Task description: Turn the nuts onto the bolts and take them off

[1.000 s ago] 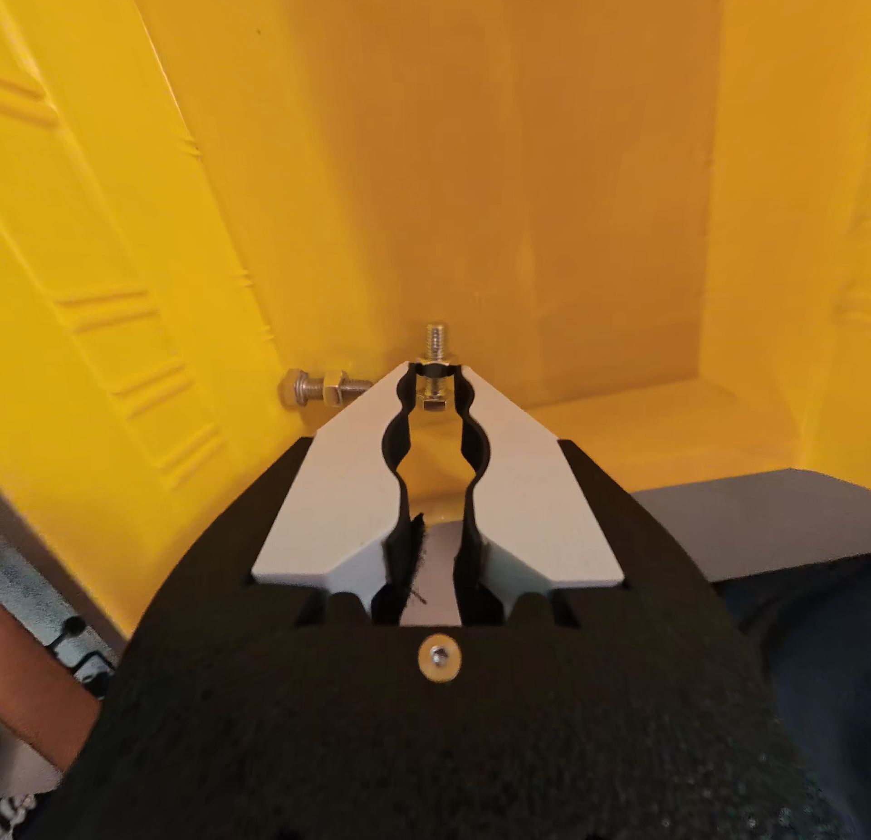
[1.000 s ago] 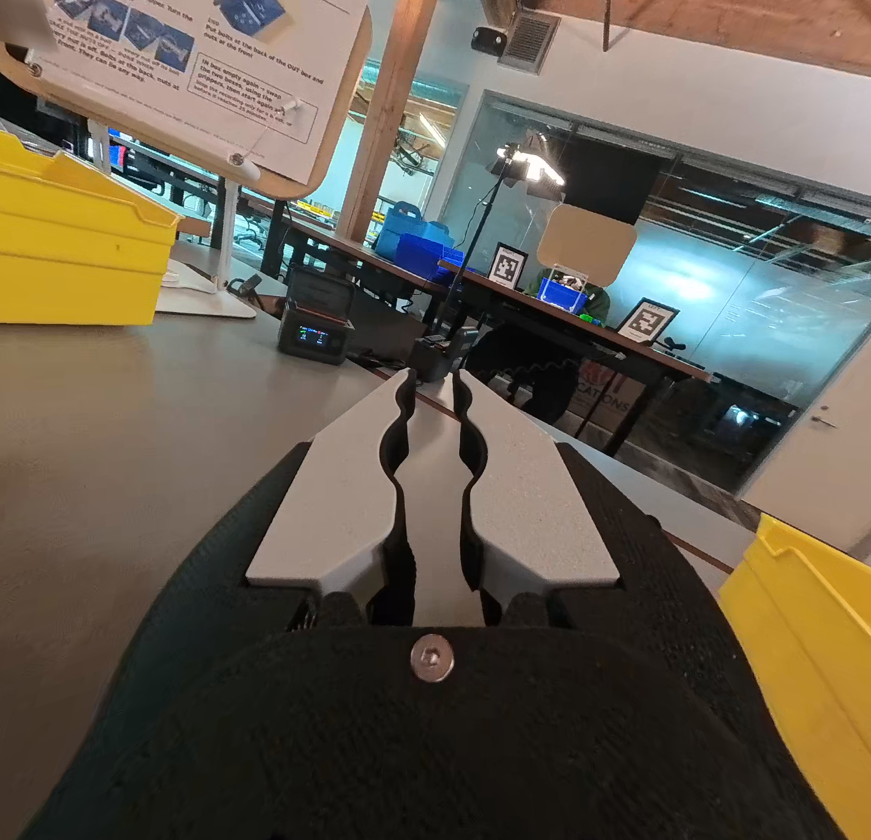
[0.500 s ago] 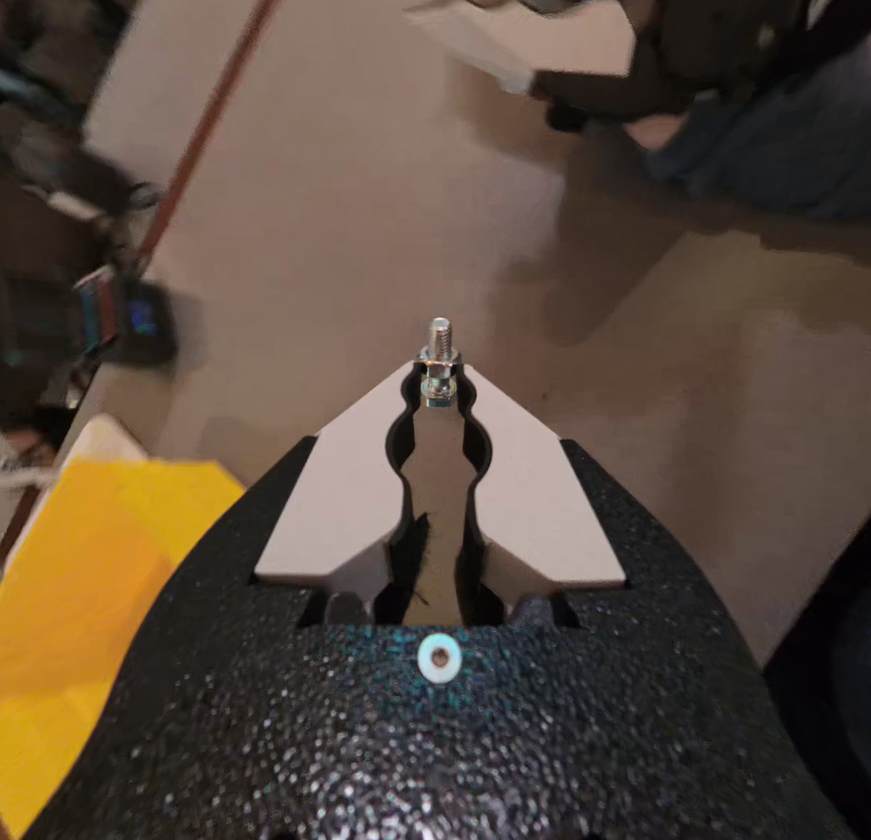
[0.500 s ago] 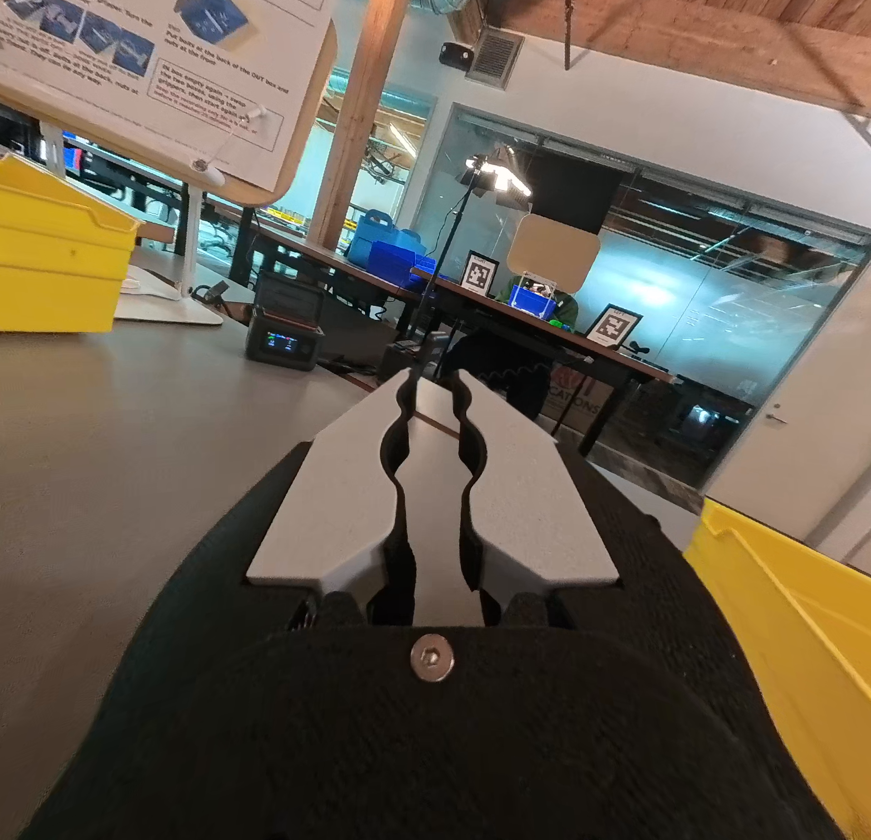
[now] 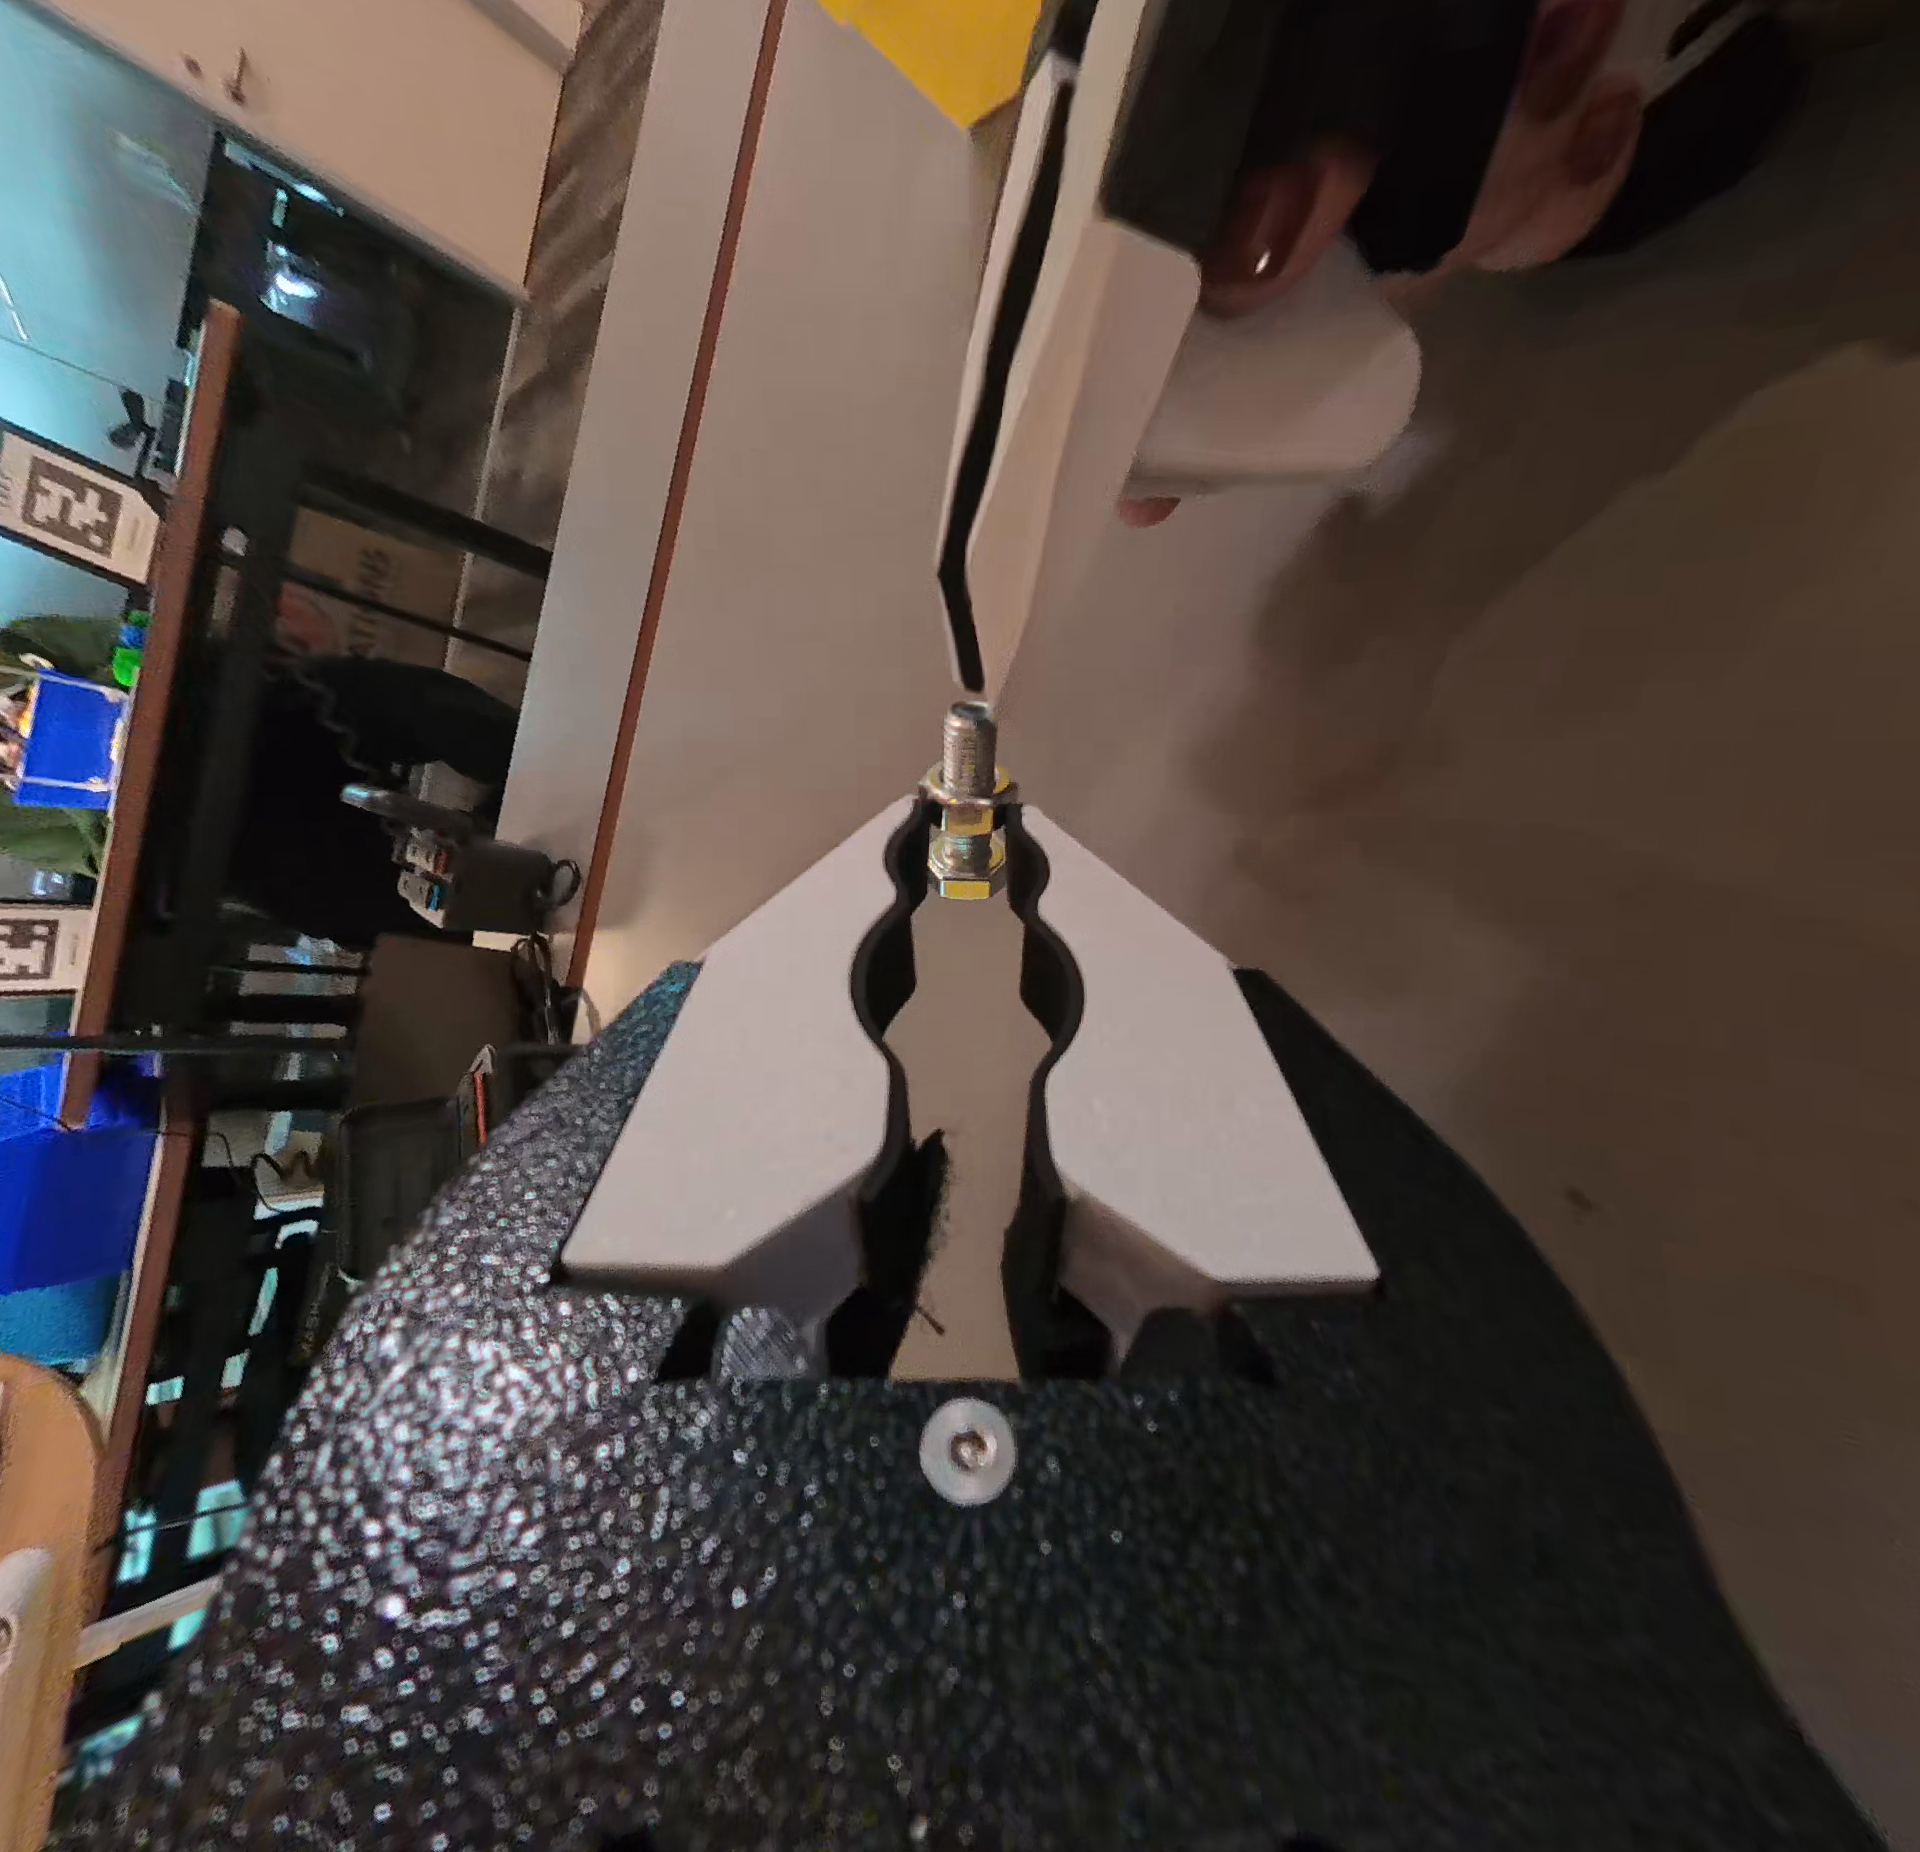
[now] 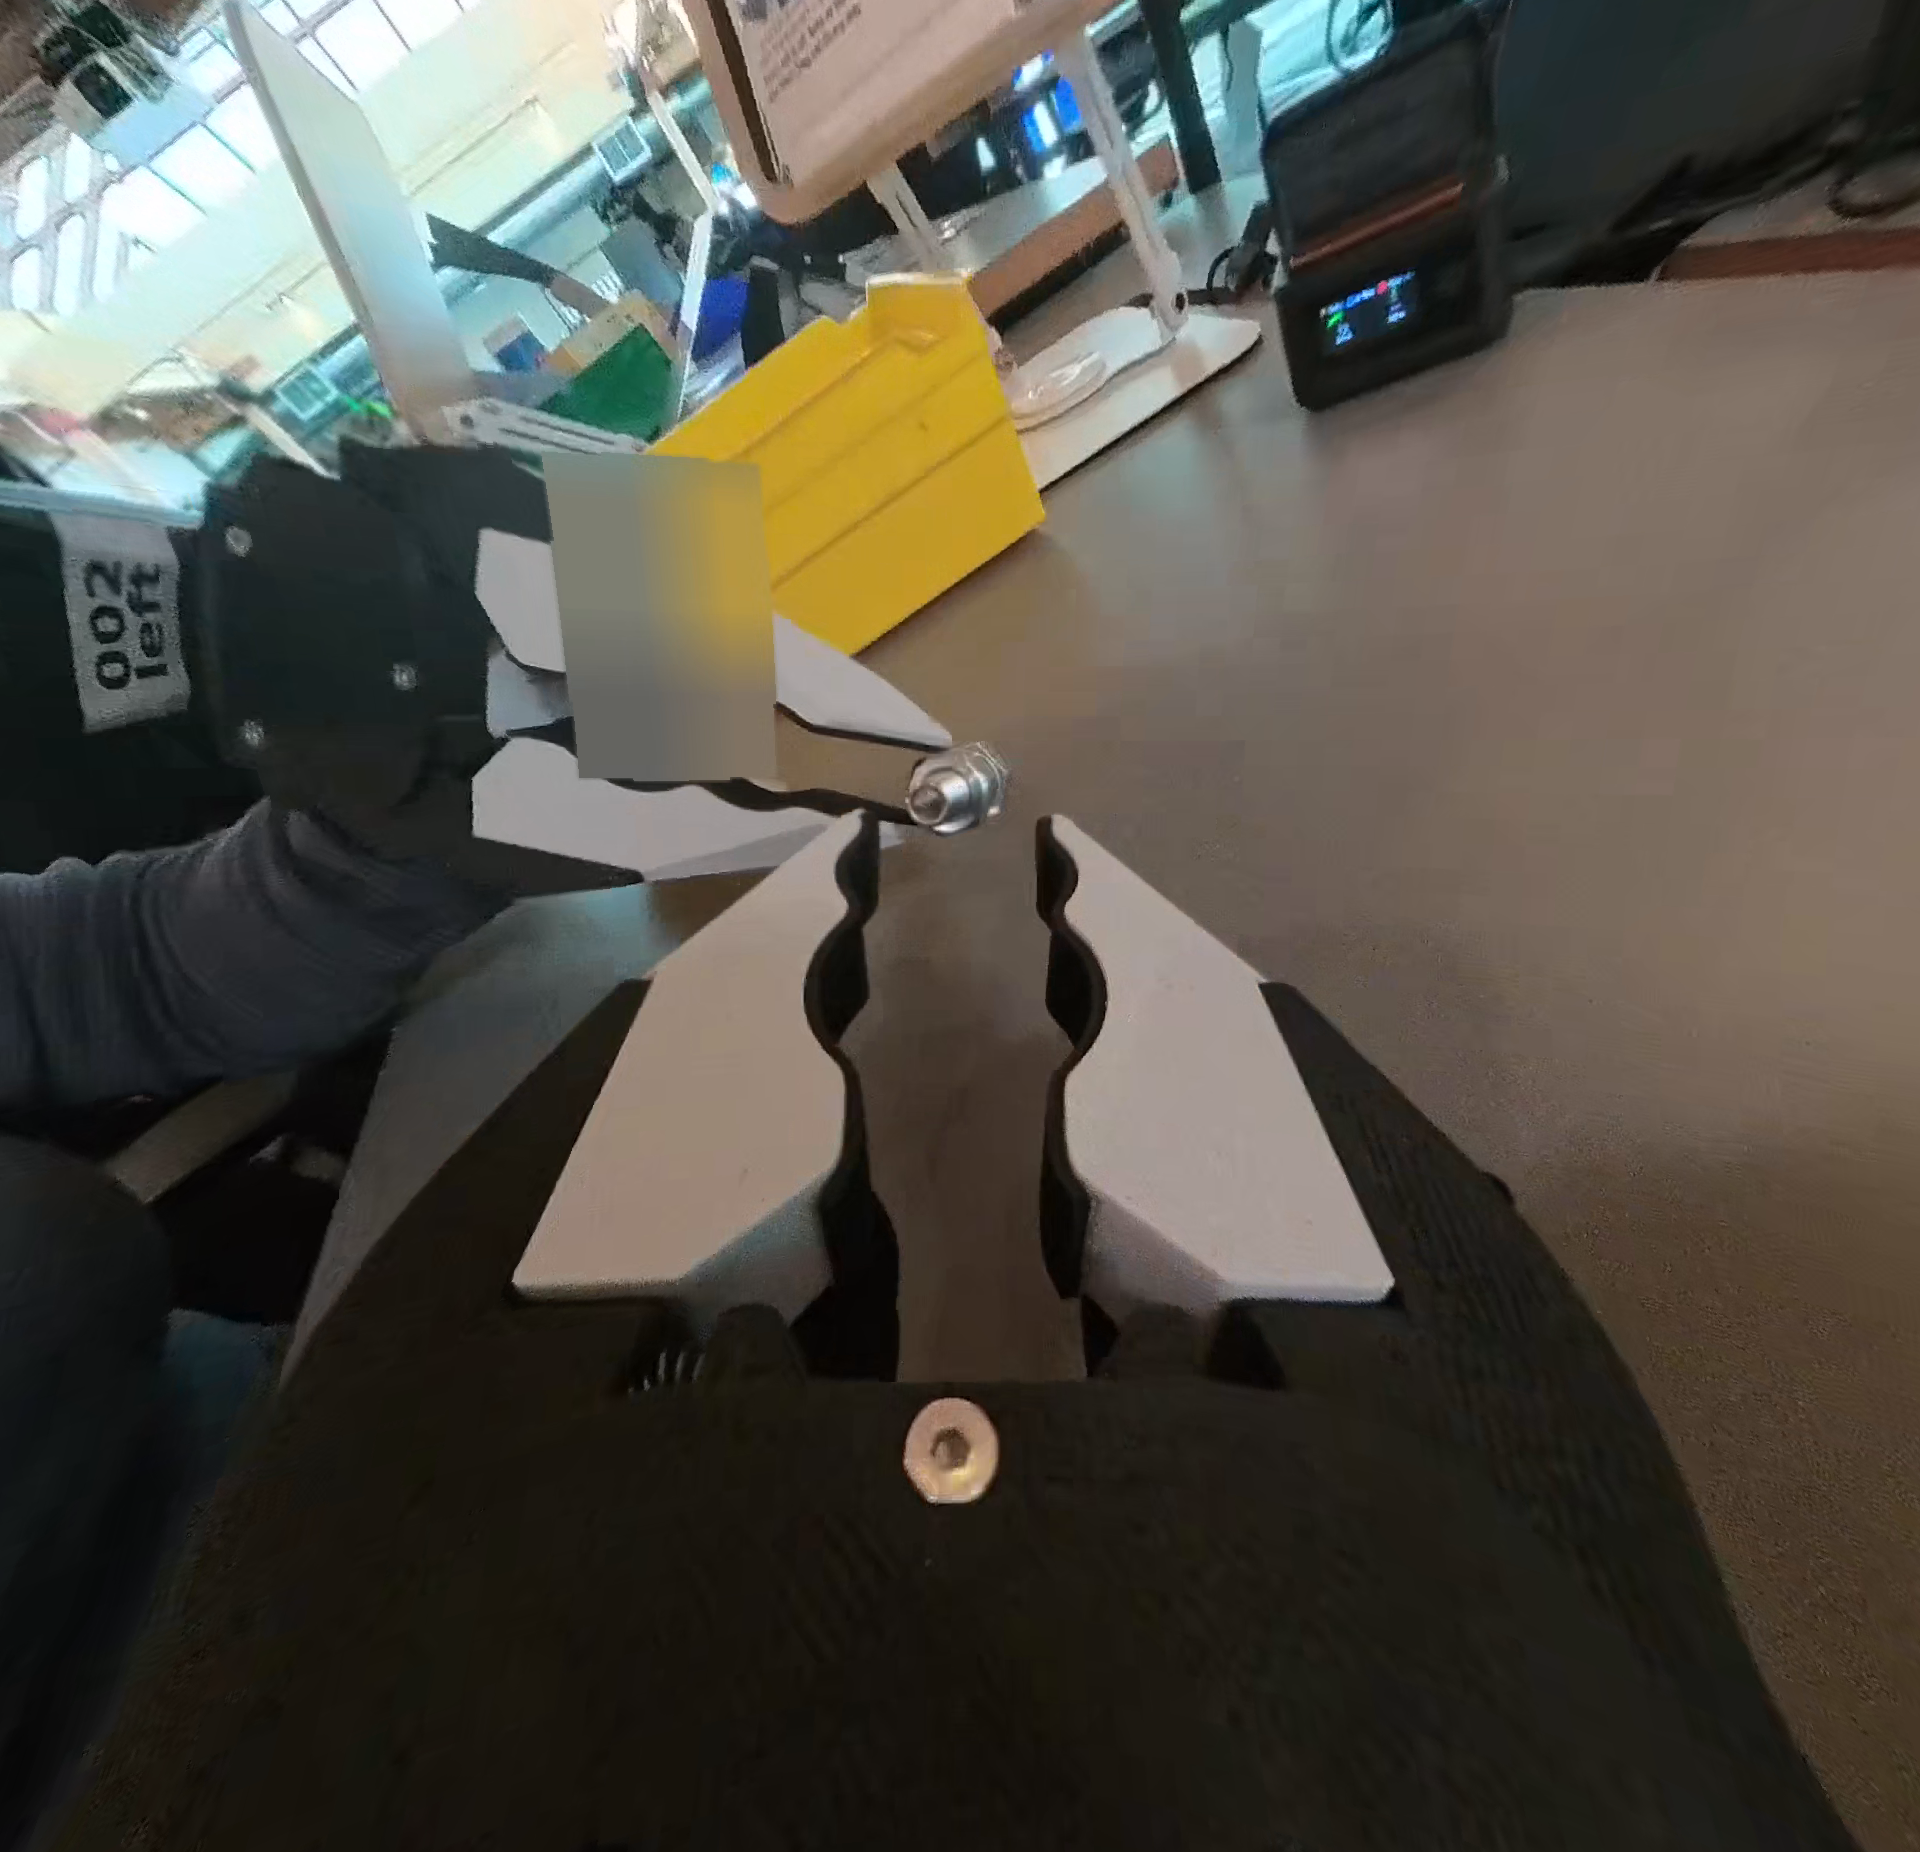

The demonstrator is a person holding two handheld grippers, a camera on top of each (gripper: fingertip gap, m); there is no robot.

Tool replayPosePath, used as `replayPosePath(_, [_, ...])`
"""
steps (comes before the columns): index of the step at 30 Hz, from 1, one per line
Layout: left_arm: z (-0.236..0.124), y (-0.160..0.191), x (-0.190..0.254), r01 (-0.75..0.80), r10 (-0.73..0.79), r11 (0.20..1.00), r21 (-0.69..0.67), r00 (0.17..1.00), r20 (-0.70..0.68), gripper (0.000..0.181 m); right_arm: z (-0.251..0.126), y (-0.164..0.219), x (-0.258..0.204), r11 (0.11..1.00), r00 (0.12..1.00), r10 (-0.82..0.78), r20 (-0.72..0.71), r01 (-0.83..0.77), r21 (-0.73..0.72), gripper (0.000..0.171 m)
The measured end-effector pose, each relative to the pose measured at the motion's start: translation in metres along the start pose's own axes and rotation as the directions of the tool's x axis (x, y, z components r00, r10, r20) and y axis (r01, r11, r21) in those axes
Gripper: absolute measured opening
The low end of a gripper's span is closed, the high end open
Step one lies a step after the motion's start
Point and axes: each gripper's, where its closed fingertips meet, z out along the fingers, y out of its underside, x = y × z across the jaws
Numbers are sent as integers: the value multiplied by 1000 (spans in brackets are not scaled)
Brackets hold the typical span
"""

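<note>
My left gripper (image 5: 966, 826) is shut on a small steel bolt (image 5: 966, 737) and holds it in the air. A nut (image 5: 966, 786) sits on the thread just beyond the fingertips, and the bolt's head lies between the jaws. In the right wrist view the left gripper (image 6: 914, 779) comes in from the left with the bolt and nut (image 6: 958, 786). My right gripper (image 6: 951, 831) is open and empty, its tips just short of the nut. In the left wrist view the right gripper (image 5: 987, 649) points at the bolt's threaded end, almost touching it.
Both grippers are over a grey table (image 6: 1455, 763). A yellow bin (image 6: 883, 483) stands behind the bolt, and shows at the top of the left wrist view (image 5: 935, 15). A black device with a lit screen (image 6: 1382, 316) and a white sign stand (image 6: 1143, 337) are farther back. Less than 4 cm separates the two grippers' tips.
My left gripper has lifted the bolt out of the yellow bin and carried it over the table. My right gripper has swung round to face the bolt and opened wider.
</note>
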Motion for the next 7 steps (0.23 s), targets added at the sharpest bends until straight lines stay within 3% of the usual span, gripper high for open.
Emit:
replayPosePath(1, [0, 0, 2, -13, 13, 1000, 1, 1000, 5, 12, 2, 3, -2, 1000, 1000, -10, -2, 10, -17, 27])
replayPosePath(7, [7, 6, 16, -19, 19, 1000, -9, 1000, -15, 12, 7, 12, 4, 997, 998, -31, -47, 28, -68, 17])
